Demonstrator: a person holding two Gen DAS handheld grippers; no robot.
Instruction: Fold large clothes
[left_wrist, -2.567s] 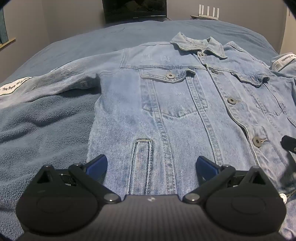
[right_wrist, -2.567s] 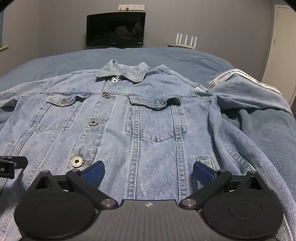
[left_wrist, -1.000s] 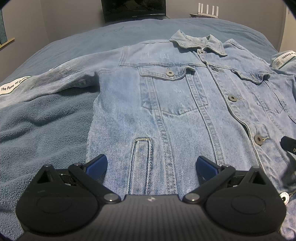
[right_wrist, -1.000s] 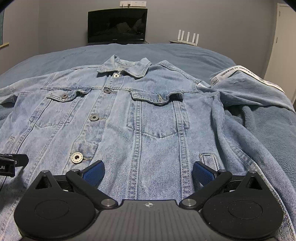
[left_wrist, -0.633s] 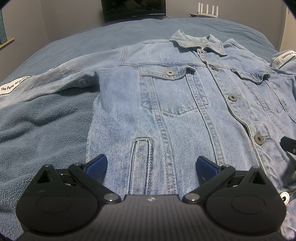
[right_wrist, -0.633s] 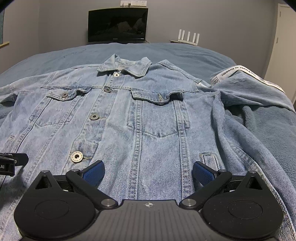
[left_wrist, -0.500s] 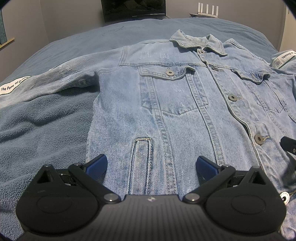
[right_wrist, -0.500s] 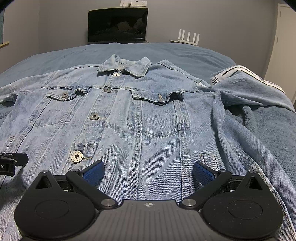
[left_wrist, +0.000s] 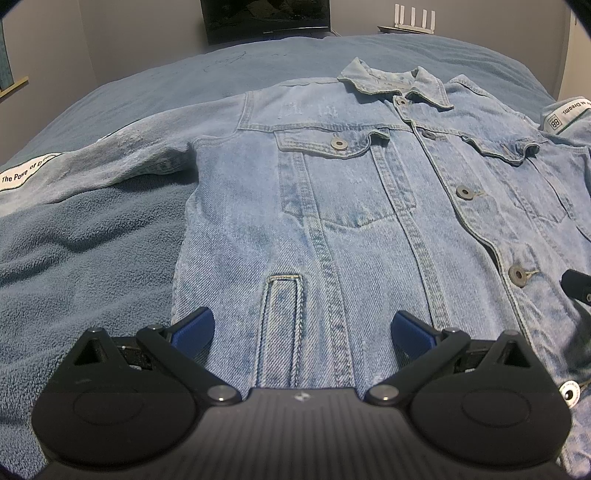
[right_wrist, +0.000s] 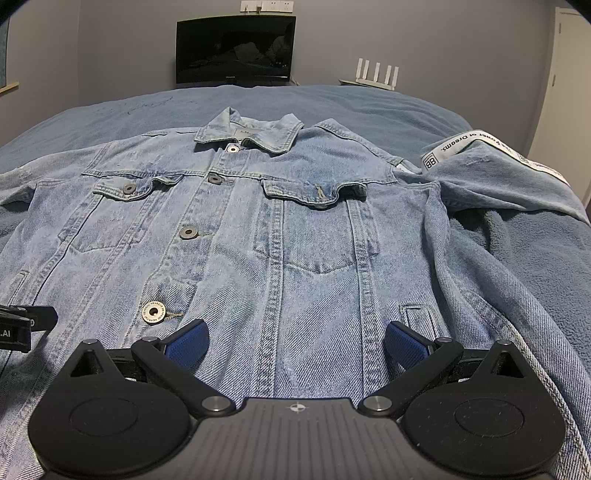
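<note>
Hovering over the denim jacket (left_wrist: 369, 229) hem, we've got left gripper (left_wrist: 302, 328) and right gripper (right_wrist: 294, 338) both spread wide; nothing grabbed.

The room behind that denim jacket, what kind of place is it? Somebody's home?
Most likely a bedroom at home. The denim jacket lies spread on a wide bed under a blue fleece blanket. Beyond it a dark screen stands against the wall, beside a white router with upright antennas.
</note>
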